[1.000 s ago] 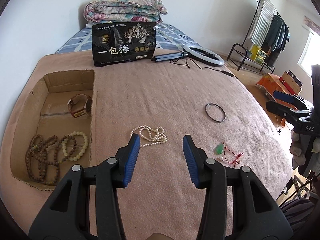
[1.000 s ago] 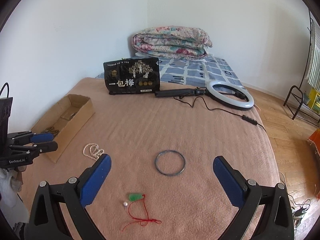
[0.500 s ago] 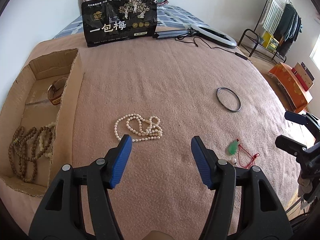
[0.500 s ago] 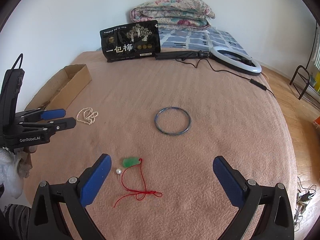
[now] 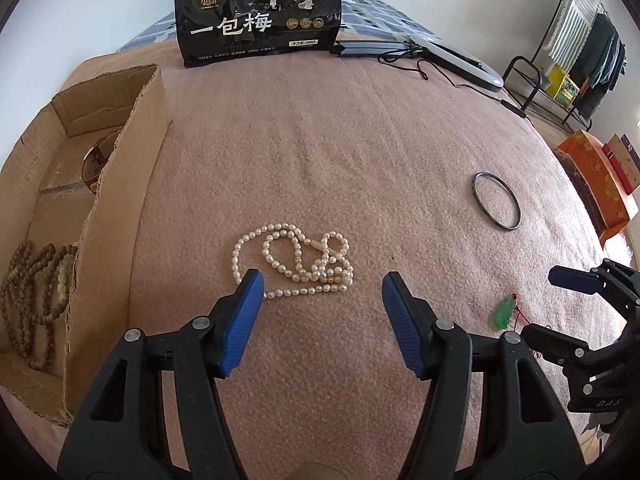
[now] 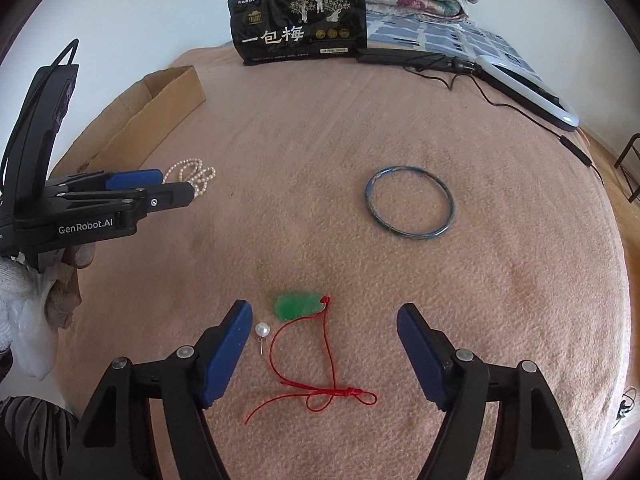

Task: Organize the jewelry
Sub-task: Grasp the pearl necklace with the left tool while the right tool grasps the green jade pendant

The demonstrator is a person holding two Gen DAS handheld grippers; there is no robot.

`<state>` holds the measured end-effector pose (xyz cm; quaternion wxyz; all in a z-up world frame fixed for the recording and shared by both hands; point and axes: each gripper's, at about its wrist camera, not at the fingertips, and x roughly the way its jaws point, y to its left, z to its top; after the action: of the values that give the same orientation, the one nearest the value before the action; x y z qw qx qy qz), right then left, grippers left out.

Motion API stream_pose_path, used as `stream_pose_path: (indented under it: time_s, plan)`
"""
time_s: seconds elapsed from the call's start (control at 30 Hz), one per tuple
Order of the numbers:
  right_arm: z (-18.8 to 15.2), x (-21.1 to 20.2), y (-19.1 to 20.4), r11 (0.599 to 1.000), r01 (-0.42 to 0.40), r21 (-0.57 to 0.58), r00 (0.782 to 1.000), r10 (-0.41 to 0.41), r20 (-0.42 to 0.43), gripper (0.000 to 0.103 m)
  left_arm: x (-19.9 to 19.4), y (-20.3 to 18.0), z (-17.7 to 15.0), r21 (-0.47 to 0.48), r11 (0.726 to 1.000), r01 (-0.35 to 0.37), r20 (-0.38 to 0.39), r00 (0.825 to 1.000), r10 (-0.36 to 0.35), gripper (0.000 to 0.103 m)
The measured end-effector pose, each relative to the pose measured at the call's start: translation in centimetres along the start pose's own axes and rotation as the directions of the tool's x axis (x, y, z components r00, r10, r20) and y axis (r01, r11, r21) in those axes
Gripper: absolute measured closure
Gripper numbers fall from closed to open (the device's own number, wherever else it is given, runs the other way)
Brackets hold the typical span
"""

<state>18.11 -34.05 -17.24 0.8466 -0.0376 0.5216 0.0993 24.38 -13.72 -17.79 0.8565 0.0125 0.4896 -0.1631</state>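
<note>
Surface: pink, nubbly blanket (image 5: 360, 140) covered the bed, and all the jewelry lay on it.
Pearl necklace: small off-white beads in loose tangled loops (image 5: 294, 258), lying just ahead of the left tool's tips.
Left tool: black frame, ribbed blue pads (image 5: 322, 286); jaws stood apart with nothing between them.
Green pendant: flat, glossy green stone (image 6: 298, 306) on a thin red cord knotted near the camera, lying between the right tool's pads.
Pearl stud: single round white bead on a short pin (image 6: 262, 330), just beside the left pad of the right tool.
Right tool: same blue pads (image 6: 324, 320); jaws were closing around the pendant without touching it.
Bangle: thin dark-blue ring (image 6: 410, 208), lying flat, well apart from the pendant.
Cardboard box: open, rough-edged (image 5: 120, 184), at the left; brown wooden bead strings (image 5: 28, 292) lay inside.
Background: black printed pouch (image 5: 260, 12) stood upright; white ring light (image 6: 528, 92) with cable lay behind.
</note>
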Motion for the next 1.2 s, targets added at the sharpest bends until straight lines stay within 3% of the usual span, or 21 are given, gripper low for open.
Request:
stream_pose_path:
  time_s: [0.53,0.83,0.97,1.03,1.13,1.2]
  plan:
    - [0.3,1.8,0.5,0.999,-0.002,-0.047,0.999,-0.001,-0.043,0.038,2.3,1.2,0.5,-0.041,0.999,0.003,-0.014,1.000,-0.003,0.040]
    - [0.4,2.4,0.5,0.999,0.002,-0.050,0.998,-0.005,-0.056,0.056,2.6,1.3,0.6,-0.038,0.999,0.011,0.000,1.000,-0.011,0.040]
    - [0.5,2.3,0.3,0.999,0.003,-0.040,0.999,-0.005,-0.054,0.069,2.6,1.5,0.9,-0.049,0.999,0.013,0.002,1.000,-0.012,0.048]
    - [0.5,2.3,0.0,1.000,-0.006,-0.028,0.999,0.005,-0.052,0.072,2.6,1.7,1.0,-0.047,0.999,0.015,0.001,1.000,-0.015,0.053]
    - [0.5,2.2,-0.3,1.000,-0.014,-0.013,0.999,0.013,-0.046,0.073,2.6,1.9,1.1,-0.047,0.999,0.015,0.006,1.000,-0.015,0.067]
    - [0.4,2.1,-0.4,1.000,-0.014,-0.005,0.999,0.013,-0.041,0.073,2.6,2.0,1.1,-0.050,0.999,0.016,0.008,1.000,-0.016,0.081]
